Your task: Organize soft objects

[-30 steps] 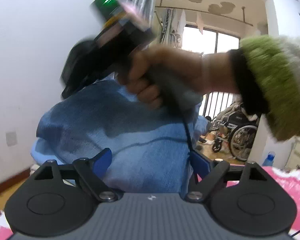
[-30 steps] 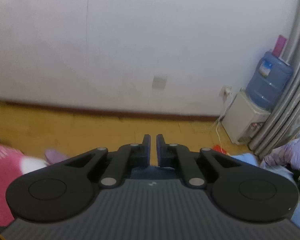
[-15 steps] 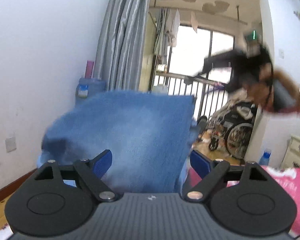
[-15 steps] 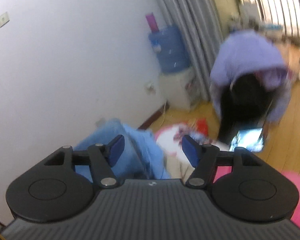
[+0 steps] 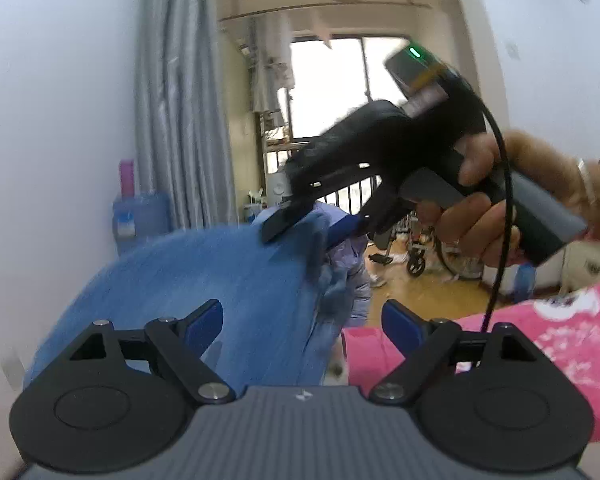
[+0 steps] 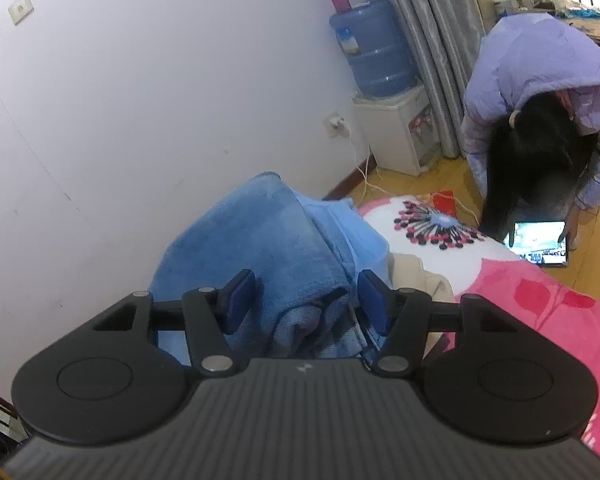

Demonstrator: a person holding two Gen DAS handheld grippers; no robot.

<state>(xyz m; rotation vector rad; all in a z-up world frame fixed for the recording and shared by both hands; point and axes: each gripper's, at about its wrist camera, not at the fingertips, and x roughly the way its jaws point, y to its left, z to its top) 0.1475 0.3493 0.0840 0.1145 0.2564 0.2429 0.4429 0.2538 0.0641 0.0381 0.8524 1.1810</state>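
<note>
Covering the lower right of both views: pink blanket [image 6: 540, 300], printed with red flowers, spread as the work surface.

Blue towel [image 6: 260, 240]: heaped at the blanket's edge next to the white wall [image 6: 140, 100]; a paler blue fold lies against its right side, and a cream cloth [image 6: 416, 276] sits just beside it. Blurred in the left wrist view [image 5: 220, 280].

Person in a lilac hooded jacket [image 6: 540, 60]: bent over beyond the blanket, holding a lit tablet [image 6: 538, 238] low over the wooden floor.

Water dispenser [image 6: 396, 132]: white, against the wall, blue bottle [image 6: 372, 48] on top, grey curtain [image 6: 432, 40] beside it.

Right gripper [image 6: 306, 300]: jaws spread, towel bunched between the blue pads without being pinched. From the left wrist view it [image 5: 308, 226] reaches down onto the towel's top edge, gripped by a hand [image 5: 480, 208] with a cable trailing from it.

Left gripper [image 5: 302, 320]: jaws spread wide, towel lying between and beyond the fingers, nothing clamped.

Wheelchair [image 5: 424, 248]: far background, near the barred window.
</note>
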